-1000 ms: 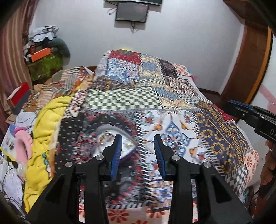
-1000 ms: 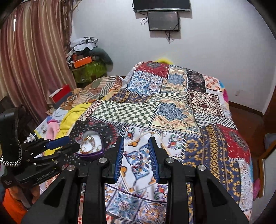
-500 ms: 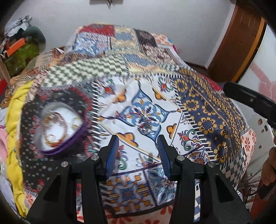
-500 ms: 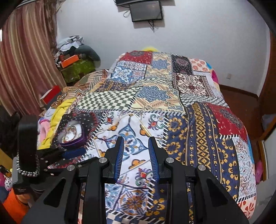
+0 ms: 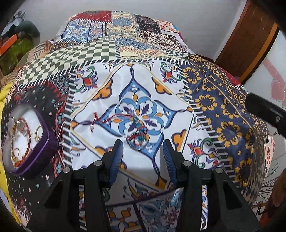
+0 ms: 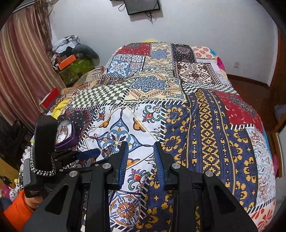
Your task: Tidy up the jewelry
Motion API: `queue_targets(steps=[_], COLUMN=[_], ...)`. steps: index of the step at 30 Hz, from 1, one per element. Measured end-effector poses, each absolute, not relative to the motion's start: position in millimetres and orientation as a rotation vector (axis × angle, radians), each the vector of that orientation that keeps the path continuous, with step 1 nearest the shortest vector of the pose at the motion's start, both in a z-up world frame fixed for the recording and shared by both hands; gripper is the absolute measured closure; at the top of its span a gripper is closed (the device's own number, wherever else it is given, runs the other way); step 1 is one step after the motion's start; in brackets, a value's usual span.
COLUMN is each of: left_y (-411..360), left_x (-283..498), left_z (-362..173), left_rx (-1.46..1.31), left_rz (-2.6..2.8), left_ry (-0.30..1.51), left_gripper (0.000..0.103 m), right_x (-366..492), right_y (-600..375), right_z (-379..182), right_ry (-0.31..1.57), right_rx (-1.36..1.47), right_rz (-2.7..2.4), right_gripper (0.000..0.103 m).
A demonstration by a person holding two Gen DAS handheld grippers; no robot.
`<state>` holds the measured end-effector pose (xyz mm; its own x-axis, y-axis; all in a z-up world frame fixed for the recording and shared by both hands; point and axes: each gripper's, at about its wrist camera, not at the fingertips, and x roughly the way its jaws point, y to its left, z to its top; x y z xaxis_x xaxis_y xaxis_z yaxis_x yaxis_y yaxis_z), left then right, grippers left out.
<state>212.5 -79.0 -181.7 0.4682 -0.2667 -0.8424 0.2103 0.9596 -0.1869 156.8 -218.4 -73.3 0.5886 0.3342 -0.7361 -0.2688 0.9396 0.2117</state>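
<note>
A red thread bracelet with teal beads (image 5: 137, 131) lies loose on the white and blue patch of the bedspread (image 5: 178, 114). My left gripper (image 5: 142, 158) hovers open just short of it, nothing between its fingers. A purple tin (image 5: 25, 141) with a white lining holds gold rings and bangles at the left. In the right wrist view my right gripper (image 6: 140, 164) is open and empty over the quilt, the bracelet (image 6: 105, 152) lies beside the left gripper's blue fingertip (image 6: 89, 153), and the tin (image 6: 65, 134) is partly hidden behind that tool.
The patchwork quilt (image 6: 205, 116) covers the whole bed. A yellow blanket (image 6: 59, 108), a red box (image 6: 51, 98) and piled clutter (image 6: 75, 58) lie along the left side by a curtain. A wooden door (image 5: 246, 39) stands at the right, a screen (image 6: 142, 6) on the far wall.
My left gripper has moved forward and down over the bed toward the red bracelet, which now shows between its fingertips; the tin slid left in view. The right gripper shifted slightly, still open.
</note>
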Motion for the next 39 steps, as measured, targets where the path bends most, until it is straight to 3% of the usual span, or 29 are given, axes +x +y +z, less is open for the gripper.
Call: queue_targets(steps=[3,6,27,39], left_y=[-81.1,-82.7,-21.0,-4.6], left_x=[215.7,216.7,174.4,178.9], left_z=[-182.3,-183.1,-122.5,-132.2], left_rx=[-0.060,-0.051,-0.024,-0.038], left_rz=[-0.296,-0.303,-0.171,-0.159], left_ry=[1.040,1.040,0.842,0.841], left_gripper=[0.062,0.083,0.083,0.083], right_x=[157.8,157.3,175.4,197.1], right_y=[-219.2,-218.5,-165.0,-138.9], right_z=[-74.8,-75.4,-96.3,-135.4], right_ry=[0.872,0.867,0.958,1.061], right_rx=[0.082,0.070,0.069,0.071], right_rz=[0.354,0.354,0.455,0.468], right_gripper=[0.077,0.077,0.077,0.077])
